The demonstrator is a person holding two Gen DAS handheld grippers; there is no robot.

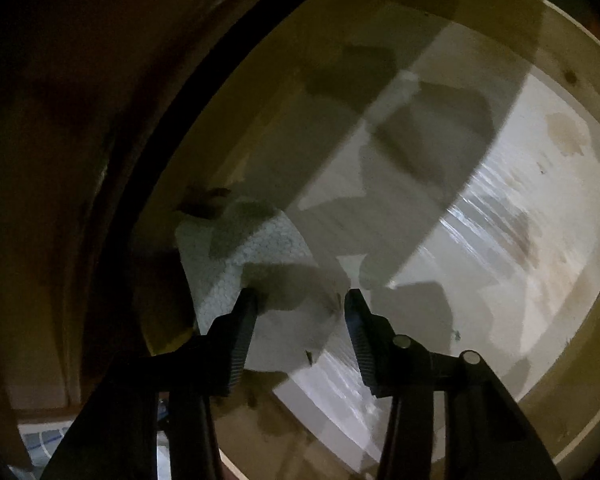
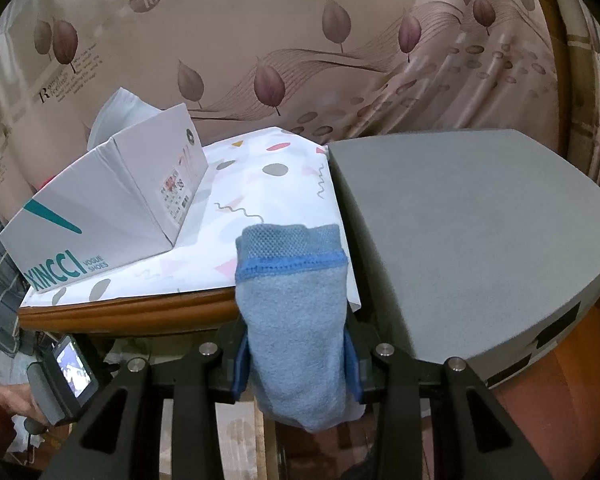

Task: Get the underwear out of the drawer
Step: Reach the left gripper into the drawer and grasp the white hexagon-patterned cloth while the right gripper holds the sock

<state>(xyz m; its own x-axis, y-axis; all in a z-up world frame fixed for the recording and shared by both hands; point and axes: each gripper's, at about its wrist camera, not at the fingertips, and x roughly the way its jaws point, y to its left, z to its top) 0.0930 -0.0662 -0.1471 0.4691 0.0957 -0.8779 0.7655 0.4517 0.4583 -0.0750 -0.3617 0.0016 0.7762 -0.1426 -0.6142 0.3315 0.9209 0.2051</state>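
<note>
**Folded underwear: one in the drawer, one held**

Pale, honeycomb-textured folded underwear [image 1: 256, 264] lies in a dim corner of the light wooden drawer [image 1: 480, 208]. The left gripper [image 1: 300, 300] has narrowed jaws straddling its near edge; contact unclear. The right gripper [image 2: 296, 344] clamps a blue fleecy folded garment [image 2: 296, 320], mesh band and bright-blue stitched seam, above the patterned tabletop [image 2: 268, 192].

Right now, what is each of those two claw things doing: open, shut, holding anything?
Left gripper: open, jaws either side of a pale folded garment in the drawer.
Right gripper: shut on a blue folded garment.
</note>
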